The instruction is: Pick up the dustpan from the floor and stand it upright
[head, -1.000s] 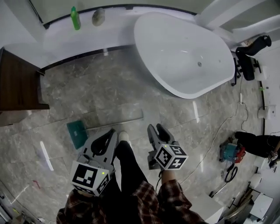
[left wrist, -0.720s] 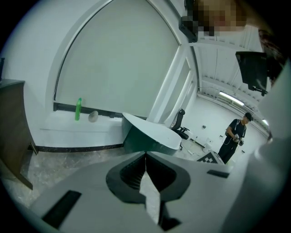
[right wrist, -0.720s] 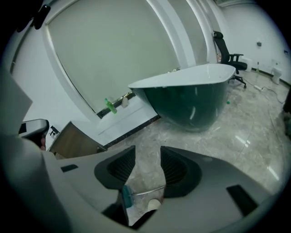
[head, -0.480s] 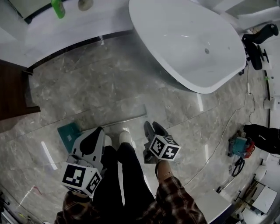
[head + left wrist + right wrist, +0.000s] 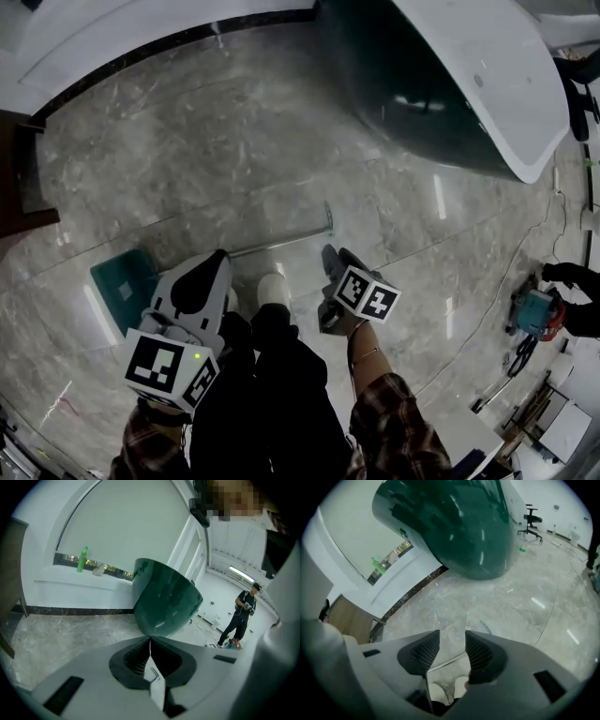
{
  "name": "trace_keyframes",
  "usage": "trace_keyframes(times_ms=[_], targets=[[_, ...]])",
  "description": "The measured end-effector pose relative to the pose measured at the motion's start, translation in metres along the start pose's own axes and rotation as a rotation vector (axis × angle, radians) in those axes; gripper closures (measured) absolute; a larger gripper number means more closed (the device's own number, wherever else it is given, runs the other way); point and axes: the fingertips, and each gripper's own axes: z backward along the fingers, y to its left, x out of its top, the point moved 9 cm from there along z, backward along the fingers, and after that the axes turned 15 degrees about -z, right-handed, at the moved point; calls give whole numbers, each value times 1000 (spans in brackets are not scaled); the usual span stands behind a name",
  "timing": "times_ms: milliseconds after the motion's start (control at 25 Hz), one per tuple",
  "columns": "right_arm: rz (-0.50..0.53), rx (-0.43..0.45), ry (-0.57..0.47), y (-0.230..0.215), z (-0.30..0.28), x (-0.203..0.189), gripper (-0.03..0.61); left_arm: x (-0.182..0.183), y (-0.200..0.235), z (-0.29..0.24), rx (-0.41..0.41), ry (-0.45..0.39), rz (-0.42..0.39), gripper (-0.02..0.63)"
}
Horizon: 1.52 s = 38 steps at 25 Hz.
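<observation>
The teal dustpan (image 5: 117, 289) lies flat on the grey marble floor at the left of the head view. Its thin metal handle (image 5: 281, 244) runs right along the floor, ending just ahead of my right gripper (image 5: 334, 255). That gripper is open and empty; in the right gripper view (image 5: 452, 637) the handle (image 5: 446, 662) shows through the gap between its jaws, lower down. My left gripper (image 5: 216, 261) hovers beside the dustpan, near where the handle joins it. In the left gripper view (image 5: 150, 641) its jaws meet, with nothing between them.
A large bathtub (image 5: 450, 84) with a dark green outside fills the upper right, and also shows as the bathtub (image 5: 164, 597) and the bathtub (image 5: 454, 522). A dark wooden cabinet (image 5: 19, 178) stands left. My white shoe (image 5: 272, 292) is between the grippers. A person (image 5: 243, 613) stands far off.
The head view has tilted down and toward the floor, so the tub and ledge slid up and out. Both grippers have come closer to the handle; nothing has been taken hold of.
</observation>
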Motion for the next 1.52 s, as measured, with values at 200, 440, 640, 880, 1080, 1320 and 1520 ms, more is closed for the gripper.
trace_keyframes(times_ms=[200, 440, 640, 880, 1080, 1320, 1520], targets=[[-20, -37, 54, -49, -72, -17, 417, -62, 24, -46, 14, -3, 22, 601], [-64, -99, 82, -94, -154, -27, 417, -123, 60, -89, 32, -3, 8, 601], [-160, -193, 100, -130, -205, -29, 417, -151, 86, -115, 30, -19, -11, 601], [-283, -293, 111, -160, -234, -41, 417, -164, 108, -132, 27, -67, -6, 601], [-358, -310, 89, -164, -249, -44, 417, -174, 118, -135, 29, -71, -1, 601], [-411, -348, 83, -165, -253, -45, 417, -177, 128, -138, 43, -73, 14, 601], [-461, -302, 19, -161, -243, -44, 427, -172, 127, -134, 46, -72, 4, 601]])
